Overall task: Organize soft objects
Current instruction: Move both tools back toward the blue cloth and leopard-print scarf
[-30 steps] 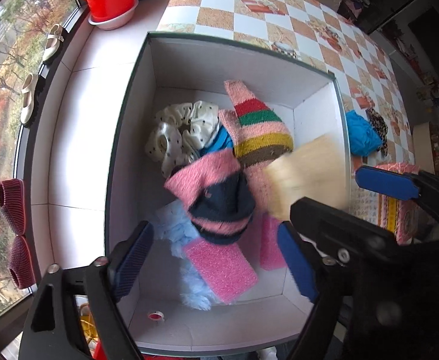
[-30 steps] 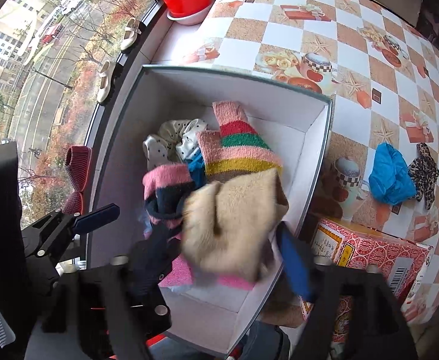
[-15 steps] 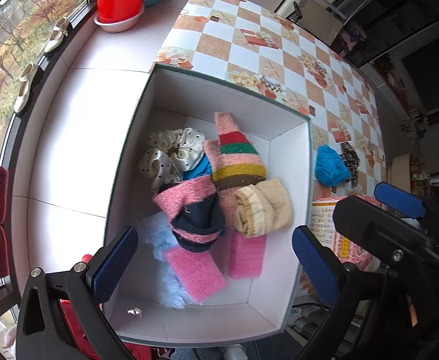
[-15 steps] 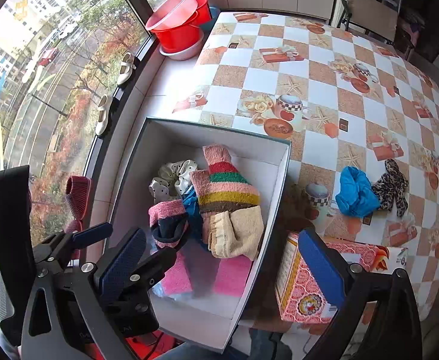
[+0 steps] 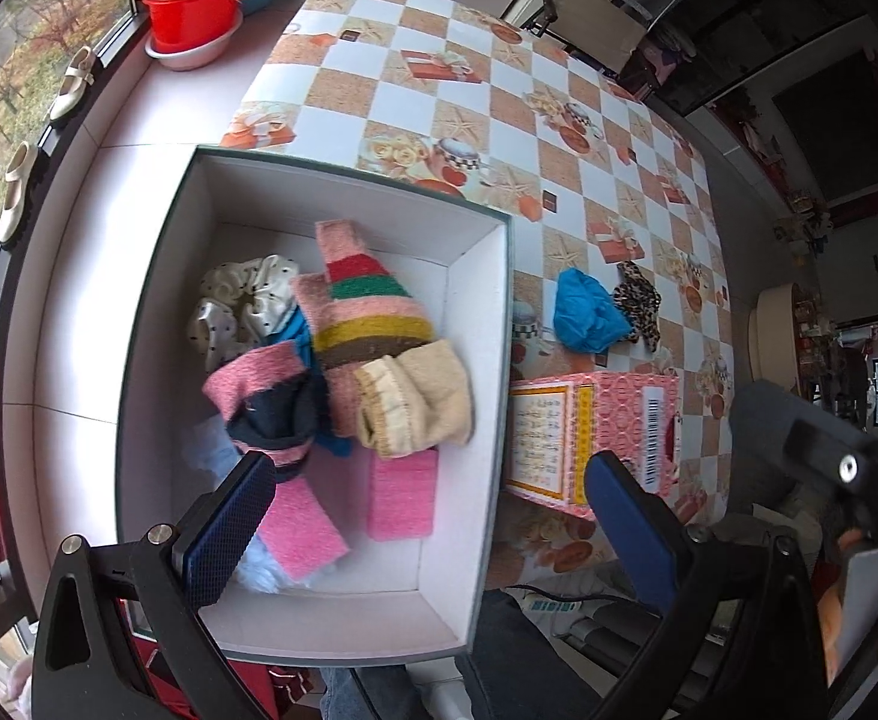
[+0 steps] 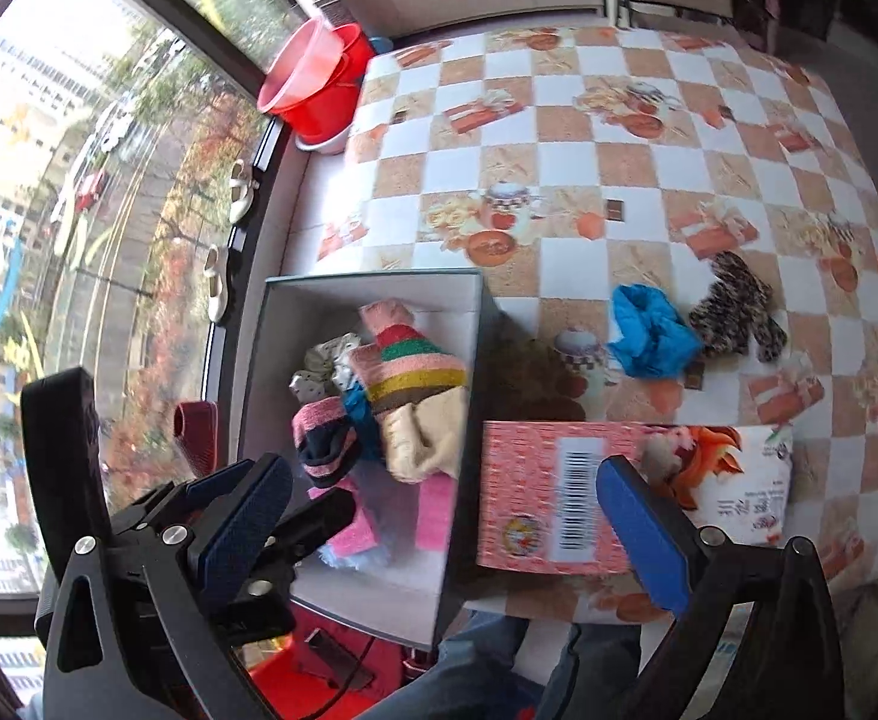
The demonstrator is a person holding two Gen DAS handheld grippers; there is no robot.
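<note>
Folded cream knit sock [image 5: 414, 402] in white cardboard box [image 5: 487, 324], long axis left-right, ribbed cuff frame-left, both tongs [image 5: 423, 531] [image 6: 448, 531] apart, empty.

Checkered table [image 6: 619, 138] beside a daylit window [image 6: 78, 180] (trees outside).

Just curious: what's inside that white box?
The white box holds a striped sock, beige sock, dotted scrunchie and pink sponges. What lies beneath the pile is hidden.
</note>
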